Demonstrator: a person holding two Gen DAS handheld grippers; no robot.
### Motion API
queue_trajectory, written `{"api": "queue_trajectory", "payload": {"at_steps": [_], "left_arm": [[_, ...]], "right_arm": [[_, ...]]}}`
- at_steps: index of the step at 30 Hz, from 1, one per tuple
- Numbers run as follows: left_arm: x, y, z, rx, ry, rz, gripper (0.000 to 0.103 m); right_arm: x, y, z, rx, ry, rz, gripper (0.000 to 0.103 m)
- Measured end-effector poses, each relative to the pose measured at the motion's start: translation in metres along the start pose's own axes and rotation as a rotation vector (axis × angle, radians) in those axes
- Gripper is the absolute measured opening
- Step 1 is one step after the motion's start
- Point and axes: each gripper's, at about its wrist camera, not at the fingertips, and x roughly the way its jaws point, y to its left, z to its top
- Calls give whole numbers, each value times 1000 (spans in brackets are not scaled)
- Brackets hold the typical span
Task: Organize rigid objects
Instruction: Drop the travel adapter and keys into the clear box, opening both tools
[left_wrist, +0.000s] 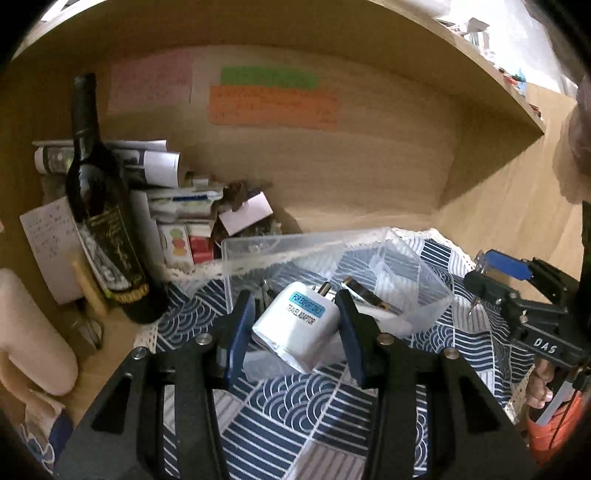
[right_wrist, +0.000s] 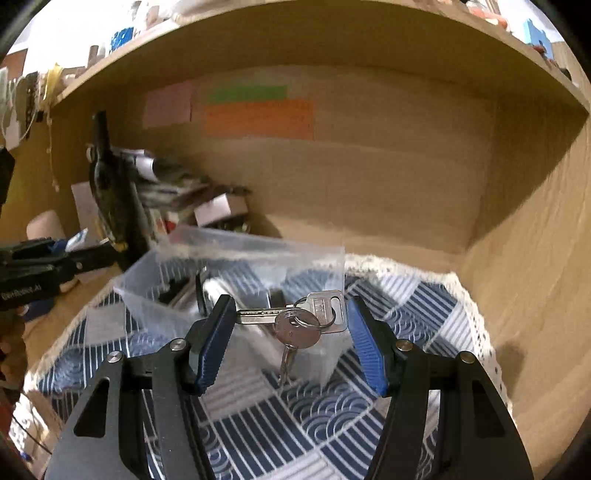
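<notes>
Sorting is judged to be well under way, with both pieces in hand being brought to one clear plastic box (left_wrist: 413, 258) that stands on the patterned blue-and-white cloth (left_wrist: 295, 413) over the worktop. One white travel adaptor (left_wrist: 295, 325) is seen between the blue pads of the left gripper (left_wrist: 295, 317); the fingers are spread roughly to its width, the right pad seems to be touching it, a sliver of gap shows at the left pad, so a firm hold cannot be confirmed. The adaptor is tilted, pins pointing far, at the box's near wall. One bunch of keys (right_wrist: 306, 321) is seen at the right gripper (right_wrist: 290, 325): three keys can be counted on one ring, a long blade running left to the left pad, one square-headed, one round-headed with its blade hanging down. The right fingers are wide apart, and whether the bunch is pinched or already let go cannot be told. It hangs over the near right corner of the box. Inside the box a few dark and metallic items are already lying, blurred, so no count is offered. One dark wine bottle (left_wrist: 99, 206) stands at far left beside a stack of papers (left_wrist: 155, 162). Left to do, as judged: both pieces set down inside.
</notes>
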Motion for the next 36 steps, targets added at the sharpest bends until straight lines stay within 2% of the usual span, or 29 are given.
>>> {"api": "queue_trajectory", "payload": {"at_steps": [6, 12, 22, 32, 35, 36], "left_arm": [[22, 8, 9, -13, 13, 22, 45], [54, 12, 10, -16, 65, 38, 45], [95, 15, -1, -8, 170, 39, 45], [108, 2, -7, 52, 201, 64, 45], [107, -1, -7, 67, 203, 60, 50], [106, -2, -6, 68, 199, 64, 56]], "right_arm": [[14, 5, 17, 23, -15, 21, 59], [42, 10, 26, 24, 17, 41, 59], [92, 15, 30, -7, 132, 47, 59], [132, 17, 20, -6, 264, 75, 59], [136, 17, 18, 0, 290, 82, 59], [137, 17, 18, 6, 294, 89, 59]]}}
